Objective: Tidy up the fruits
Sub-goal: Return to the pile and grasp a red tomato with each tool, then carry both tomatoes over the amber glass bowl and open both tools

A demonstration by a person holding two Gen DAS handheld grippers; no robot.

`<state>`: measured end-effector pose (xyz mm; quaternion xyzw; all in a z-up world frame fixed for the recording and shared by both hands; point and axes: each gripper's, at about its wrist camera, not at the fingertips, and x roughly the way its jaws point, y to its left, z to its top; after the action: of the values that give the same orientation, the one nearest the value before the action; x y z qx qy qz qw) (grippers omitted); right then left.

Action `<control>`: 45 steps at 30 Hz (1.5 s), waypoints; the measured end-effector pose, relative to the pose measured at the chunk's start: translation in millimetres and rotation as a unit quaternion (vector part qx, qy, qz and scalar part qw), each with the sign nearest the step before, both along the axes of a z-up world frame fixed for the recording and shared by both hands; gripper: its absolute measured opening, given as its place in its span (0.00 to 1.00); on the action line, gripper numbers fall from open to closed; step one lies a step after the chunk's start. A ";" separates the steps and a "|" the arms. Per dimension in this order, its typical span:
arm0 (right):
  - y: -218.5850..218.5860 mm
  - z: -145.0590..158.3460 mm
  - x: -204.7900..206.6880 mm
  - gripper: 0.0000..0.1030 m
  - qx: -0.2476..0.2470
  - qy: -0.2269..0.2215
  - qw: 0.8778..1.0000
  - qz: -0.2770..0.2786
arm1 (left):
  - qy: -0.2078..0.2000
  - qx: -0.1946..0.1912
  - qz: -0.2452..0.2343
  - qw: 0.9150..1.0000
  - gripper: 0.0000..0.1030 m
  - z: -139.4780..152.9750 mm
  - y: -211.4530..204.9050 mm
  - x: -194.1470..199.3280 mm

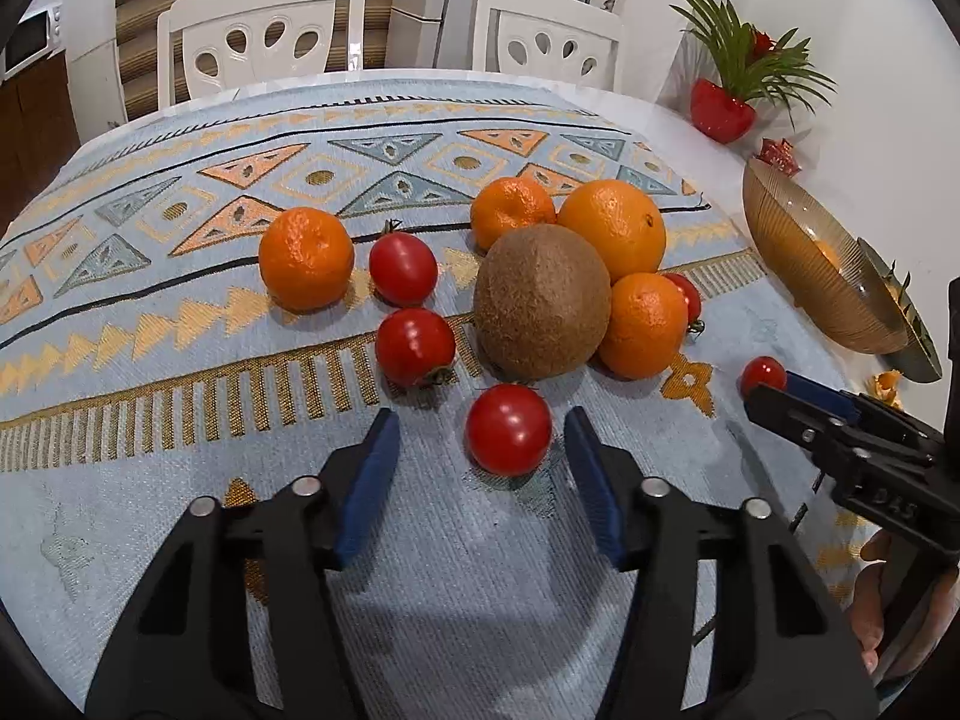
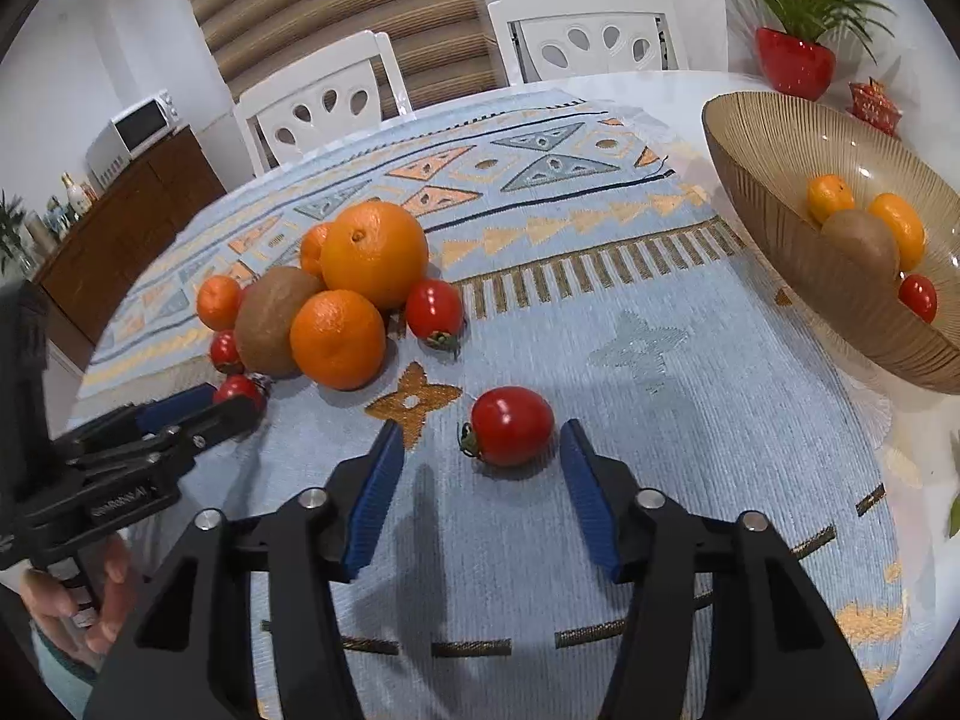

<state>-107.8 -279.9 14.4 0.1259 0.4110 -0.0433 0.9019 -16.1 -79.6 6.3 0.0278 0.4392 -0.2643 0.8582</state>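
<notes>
Both views are bright and evenly lit from overhead indoor light. Small white glints sit on the tomatoes (image 1: 508, 429) and the glass bowl (image 2: 840, 276). Soft shadows lie under each fruit and below the tool (image 2: 477, 483) on the cloth (image 2: 630, 324). Focus is sharp centrally; fisheye bending curves the chairs (image 1: 258, 36), with black corners.

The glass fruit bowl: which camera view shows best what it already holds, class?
The right wrist view. It looks into the glass fruit bowl, showing two mandarins, a kiwi and a tomato inside. The left wrist view sees the bowl side-on at the frame's edge, with only an orange blur through its wall.
</notes>
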 end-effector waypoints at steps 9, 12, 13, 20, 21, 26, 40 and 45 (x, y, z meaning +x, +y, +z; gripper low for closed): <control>12.0 -5.8 4.5 0.28 -0.052 0.002 0.999 0.005 | -0.015 0.014 0.005 1.000 0.26 -0.2 -4.3 -2.0; 11.0 -3.9 1.6 0.27 -0.049 -0.005 0.999 0.004 | -0.014 0.008 0.006 1.000 0.26 0.4 -2.9 -2.1; 9.1 -2.8 0.4 0.27 -0.045 -0.007 0.999 0.002 | -0.014 0.006 0.006 1.000 0.25 0.6 -2.6 -2.6; -2.9 6.9 -11.4 0.27 -0.017 -0.018 1.000 0.002 | -0.044 0.014 0.000 0.999 0.25 11.1 -7.3 -17.1; -4.9 10.6 -13.8 0.27 -0.016 -0.022 1.000 0.001 | -0.048 0.011 -0.005 0.999 0.25 16.7 -9.2 -21.7; -15.8 37.2 -28.0 0.27 -0.011 -0.053 0.999 -0.007 | -0.093 0.000 -0.041 0.995 0.25 54.2 -33.7 -47.3; -124.0 125.8 -85.6 0.28 -0.022 -0.133 0.983 -0.125 | -0.124 -0.052 -0.160 0.978 0.25 127.4 -170.1 -64.8; -166.5 122.6 -99.6 0.28 -0.008 -0.130 0.977 -0.169 | -0.104 -0.059 -0.187 0.975 0.25 121.2 -215.2 -66.6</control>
<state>-207.4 -446.4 137.0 0.1911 0.2622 -0.1818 0.9283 -82.8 -294.8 127.6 0.0865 0.3180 -0.4414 0.8346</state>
